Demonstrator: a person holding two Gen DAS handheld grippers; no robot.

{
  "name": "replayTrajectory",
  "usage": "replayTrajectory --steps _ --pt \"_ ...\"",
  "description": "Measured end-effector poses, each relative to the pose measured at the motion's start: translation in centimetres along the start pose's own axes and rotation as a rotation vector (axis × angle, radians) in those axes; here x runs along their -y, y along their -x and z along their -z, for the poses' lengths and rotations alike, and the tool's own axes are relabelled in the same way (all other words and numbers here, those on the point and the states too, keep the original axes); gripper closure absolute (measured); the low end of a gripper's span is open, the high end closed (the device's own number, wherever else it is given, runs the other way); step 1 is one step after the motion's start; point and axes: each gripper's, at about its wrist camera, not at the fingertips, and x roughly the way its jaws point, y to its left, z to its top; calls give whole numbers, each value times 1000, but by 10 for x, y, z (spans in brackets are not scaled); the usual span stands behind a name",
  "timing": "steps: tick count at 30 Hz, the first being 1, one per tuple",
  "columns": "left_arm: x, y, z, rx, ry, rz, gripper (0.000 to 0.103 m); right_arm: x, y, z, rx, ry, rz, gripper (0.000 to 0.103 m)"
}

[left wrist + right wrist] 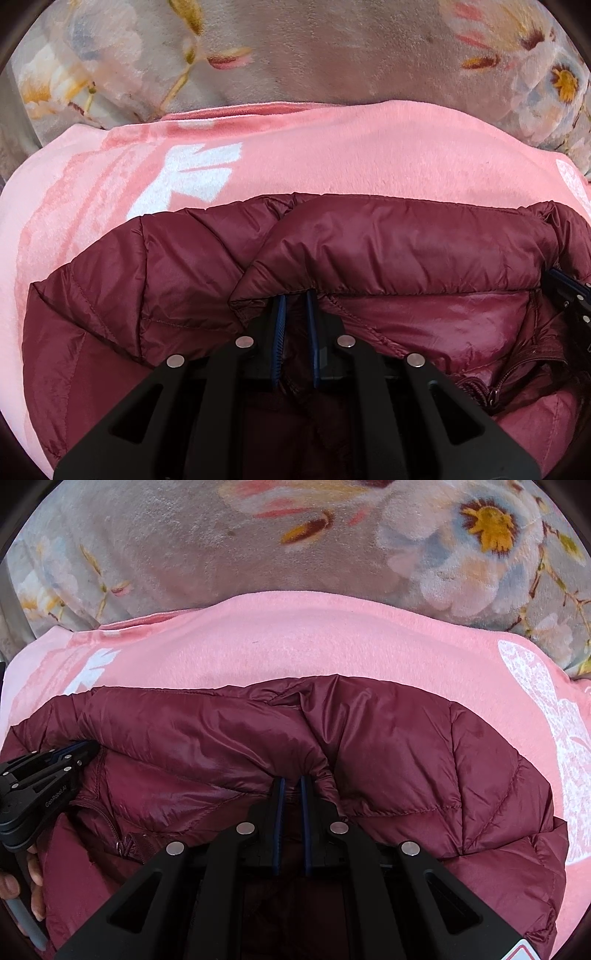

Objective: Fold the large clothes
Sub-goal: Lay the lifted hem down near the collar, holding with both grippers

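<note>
A maroon quilted puffer jacket [406, 236] lies on a pink fleece blanket [332, 147]. My left gripper [295, 299] is shut on a folded edge of the jacket, with fabric pinched between its blue pads. In the right wrist view the same jacket [388, 738] fills the lower half, and my right gripper [291, 782] is shut on another part of that folded edge. The left gripper [79, 749] also shows at the left border there, held by a hand [26, 882]. The right gripper [565, 284] peeks in at the right border of the left wrist view. A zipper [491, 387] runs near it.
The pink blanket [332, 642] carries white printed shapes [546, 716] and lies on a grey plush cover with a flower pattern [480, 524]. That flowered cover [332, 48] stretches across the far side beyond the jacket.
</note>
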Motion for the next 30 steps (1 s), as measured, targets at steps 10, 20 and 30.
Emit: replayTrajectory --steps 10,20,30 --pt "6 0 2 2 -31 -45 92 0 2 0 4 5 3 97" --pt "12 1 5 5 -58 -91 92 -5 1 2 1 35 44 96" --pt "5 11 7 1 -50 -75 90 13 40 7 27 -36 -30 92"
